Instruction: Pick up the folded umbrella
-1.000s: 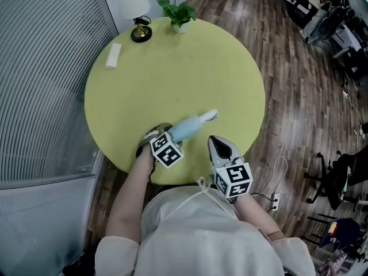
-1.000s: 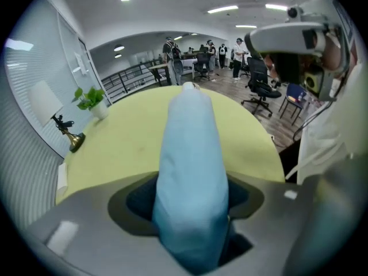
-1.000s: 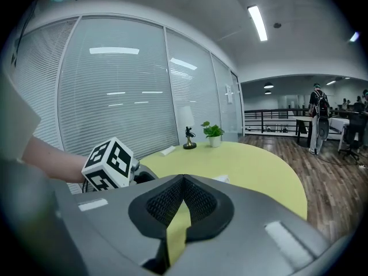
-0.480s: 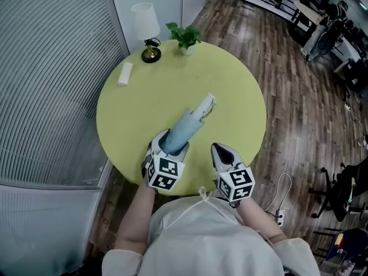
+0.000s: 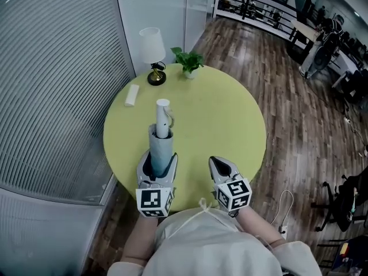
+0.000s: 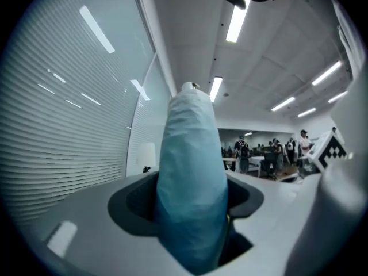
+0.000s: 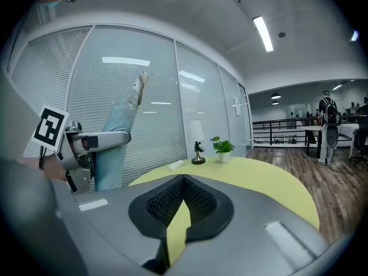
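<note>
The folded umbrella (image 5: 161, 148) is light blue with a white handle end (image 5: 163, 112). It hangs clear above the round yellow-green table (image 5: 224, 114) and points away from me. My left gripper (image 5: 157, 167) is shut on its blue body near the lower end. In the left gripper view the umbrella (image 6: 192, 154) fills the gap between the jaws and rises toward the ceiling. My right gripper (image 5: 221, 170) hovers over the table's near edge, shut and holding nothing. The right gripper view shows its own jaws (image 7: 184, 183) meeting at the tips, with the umbrella (image 7: 119, 125) and left gripper (image 7: 95, 141) at the left.
At the table's far edge stand a white-shaded lamp (image 5: 152, 45) and a small potted plant (image 5: 188, 60), with a small white object (image 5: 132, 95) lying nearby. Glass walls with blinds (image 5: 52, 79) close off the left. Wooden floor (image 5: 299, 114) and office chairs lie to the right.
The left gripper has lifted the umbrella off the table and swung it from pointing right to pointing straight away. The right gripper has risen slightly.
</note>
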The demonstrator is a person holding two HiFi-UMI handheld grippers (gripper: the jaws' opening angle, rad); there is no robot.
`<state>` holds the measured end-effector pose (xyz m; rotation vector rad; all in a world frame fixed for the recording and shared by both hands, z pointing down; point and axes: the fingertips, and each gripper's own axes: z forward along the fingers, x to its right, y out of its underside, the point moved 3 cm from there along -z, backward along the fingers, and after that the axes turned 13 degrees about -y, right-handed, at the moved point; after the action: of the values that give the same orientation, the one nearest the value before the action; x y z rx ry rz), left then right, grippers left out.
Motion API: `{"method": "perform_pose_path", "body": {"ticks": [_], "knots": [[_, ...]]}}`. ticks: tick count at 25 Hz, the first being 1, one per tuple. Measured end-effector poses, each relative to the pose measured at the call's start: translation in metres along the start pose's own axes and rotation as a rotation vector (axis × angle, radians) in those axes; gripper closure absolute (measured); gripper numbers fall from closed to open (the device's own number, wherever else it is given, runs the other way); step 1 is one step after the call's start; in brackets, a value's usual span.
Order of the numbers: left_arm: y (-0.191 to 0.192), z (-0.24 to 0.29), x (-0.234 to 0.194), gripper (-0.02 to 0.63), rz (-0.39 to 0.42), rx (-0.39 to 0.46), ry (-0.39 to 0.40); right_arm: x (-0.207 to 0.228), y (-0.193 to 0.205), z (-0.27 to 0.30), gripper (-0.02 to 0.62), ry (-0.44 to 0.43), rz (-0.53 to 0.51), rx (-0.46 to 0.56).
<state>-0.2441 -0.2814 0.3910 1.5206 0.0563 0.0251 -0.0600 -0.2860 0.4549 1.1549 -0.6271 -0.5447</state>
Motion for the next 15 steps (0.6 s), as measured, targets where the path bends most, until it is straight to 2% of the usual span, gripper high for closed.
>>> {"method": "perform_pose_path", "body": {"ticks": [4,15], "knots": [[-0.01,-0.007,-0.006,0.301,-0.043,0.037,-0.044,0.0,-0.012,-0.001,0.597,0.02,-0.028,0.043],[-0.006,-0.003,-0.008,0.301,0.012,0.031,-0.036,-0.01,-0.028,0.008,0.597,-0.001,-0.064,0.072]]}}
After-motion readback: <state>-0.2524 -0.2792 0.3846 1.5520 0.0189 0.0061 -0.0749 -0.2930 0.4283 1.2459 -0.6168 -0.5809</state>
